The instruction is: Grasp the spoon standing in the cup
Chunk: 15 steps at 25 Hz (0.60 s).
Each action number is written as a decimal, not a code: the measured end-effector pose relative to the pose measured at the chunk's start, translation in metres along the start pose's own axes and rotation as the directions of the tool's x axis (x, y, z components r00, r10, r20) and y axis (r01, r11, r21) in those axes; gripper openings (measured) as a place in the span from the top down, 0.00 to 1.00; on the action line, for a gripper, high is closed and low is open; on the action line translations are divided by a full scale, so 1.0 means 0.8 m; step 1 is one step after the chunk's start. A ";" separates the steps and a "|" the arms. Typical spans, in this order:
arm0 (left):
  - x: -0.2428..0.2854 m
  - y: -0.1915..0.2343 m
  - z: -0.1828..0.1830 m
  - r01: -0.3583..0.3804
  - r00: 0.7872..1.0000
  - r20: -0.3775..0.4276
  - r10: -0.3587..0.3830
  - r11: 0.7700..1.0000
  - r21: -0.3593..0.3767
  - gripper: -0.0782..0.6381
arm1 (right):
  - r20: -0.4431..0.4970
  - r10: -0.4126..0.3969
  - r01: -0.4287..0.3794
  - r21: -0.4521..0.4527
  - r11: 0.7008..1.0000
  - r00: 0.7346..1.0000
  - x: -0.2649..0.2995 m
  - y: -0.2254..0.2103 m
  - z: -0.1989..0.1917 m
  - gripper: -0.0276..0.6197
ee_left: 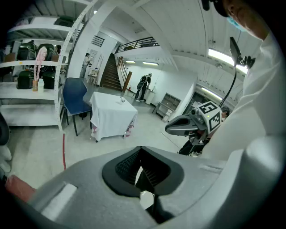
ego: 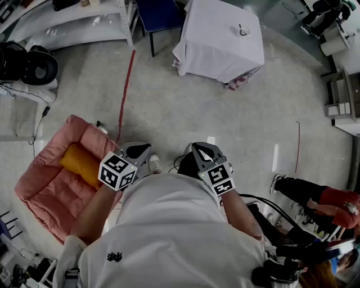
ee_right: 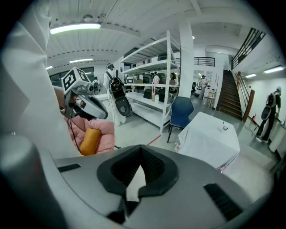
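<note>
The cup with the spoon (ego: 243, 30) shows only as a small dark shape on a white-draped table (ego: 219, 53) far ahead across the floor. It also appears tiny in the left gripper view as the cup (ee_left: 122, 99) and in the right gripper view as the cup (ee_right: 225, 127). My left gripper (ego: 140, 151) and right gripper (ego: 201, 149) are held close to my body, side by side, far from the table. Both have their jaws shut with nothing between them, as seen at the left gripper (ee_left: 141, 150) and the right gripper (ee_right: 141, 148).
A pink floor cushion (ego: 50, 185) with an orange pillow (ego: 81, 162) lies at my left. A blue chair (ego: 160, 14) stands beside the table, white shelving (ego: 73, 25) at far left. A red floor line (ego: 126, 90) runs ahead. A person (ego: 323, 202) sits at right.
</note>
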<state>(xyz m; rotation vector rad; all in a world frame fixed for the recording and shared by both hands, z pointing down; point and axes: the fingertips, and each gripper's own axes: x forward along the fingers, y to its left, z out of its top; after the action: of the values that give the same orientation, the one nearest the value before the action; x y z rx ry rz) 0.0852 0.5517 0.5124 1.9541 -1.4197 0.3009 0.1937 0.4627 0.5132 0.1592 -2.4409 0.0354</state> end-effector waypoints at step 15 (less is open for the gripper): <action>0.181 0.034 0.173 -0.010 1.000 -0.013 0.012 0.994 0.111 0.88 | 0.073 -0.042 0.038 0.062 0.997 0.996 0.042 -0.237 -0.006 0.95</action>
<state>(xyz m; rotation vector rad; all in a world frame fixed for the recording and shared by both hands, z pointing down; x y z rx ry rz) 0.0864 0.3494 0.5019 2.0299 -1.4328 0.4050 0.1950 0.2716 0.5356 0.2404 -2.5109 0.0875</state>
